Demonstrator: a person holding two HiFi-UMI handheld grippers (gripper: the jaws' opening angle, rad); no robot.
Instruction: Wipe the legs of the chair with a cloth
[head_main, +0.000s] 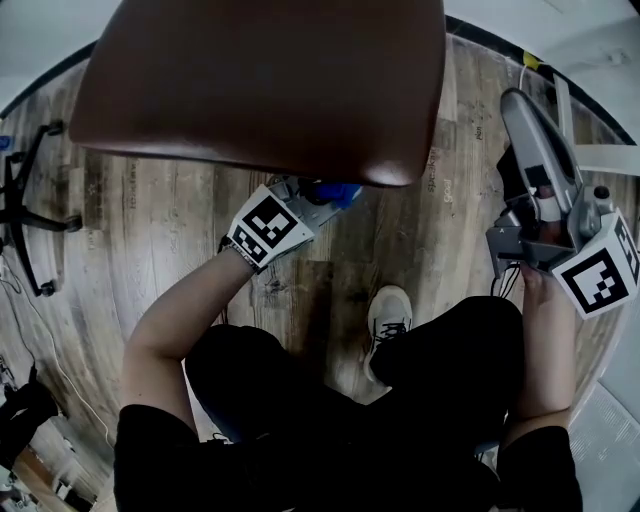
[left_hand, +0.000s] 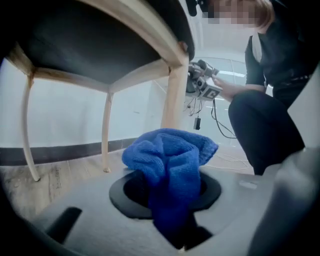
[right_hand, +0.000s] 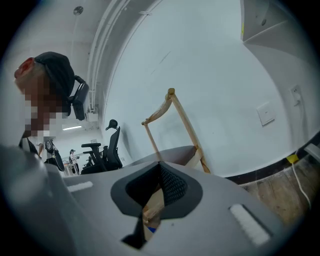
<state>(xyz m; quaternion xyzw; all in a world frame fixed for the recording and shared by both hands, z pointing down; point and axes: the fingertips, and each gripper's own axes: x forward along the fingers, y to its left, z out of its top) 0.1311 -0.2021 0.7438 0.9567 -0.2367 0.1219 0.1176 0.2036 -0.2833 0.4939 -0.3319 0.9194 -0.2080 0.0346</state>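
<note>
Wood-plank floor (head_main: 150, 200) fills the head view, where the chair (head_main: 260, 80) shows only as a brown seat seen from above, its legs hidden beneath it. The left gripper (head_main: 300, 210) reaches under the seat's near edge with the blue cloth (head_main: 338, 192) at its tip. Only the left gripper view gives what lies below. It shows the dark underside of the seat and the pale wooden legs. The nearest leg (left_hand: 172, 97) stands just behind the cloth, apart from it as far as can be seen. There the cloth rises in a bunched wad, narrowing at its lower end where the jaws pinch it. That view also catches the person crouched at the right. The right gripper (head_main: 520, 110) is held off to the chair's side. Its own view shows the jaws drawn together with only a slit between them and nothing gripped. Past them stand the chair's wooden backrest (right_hand: 172, 112) against a white wall and black office chairs (right_hand: 102, 150) further back, which neither other view shows.
</note>
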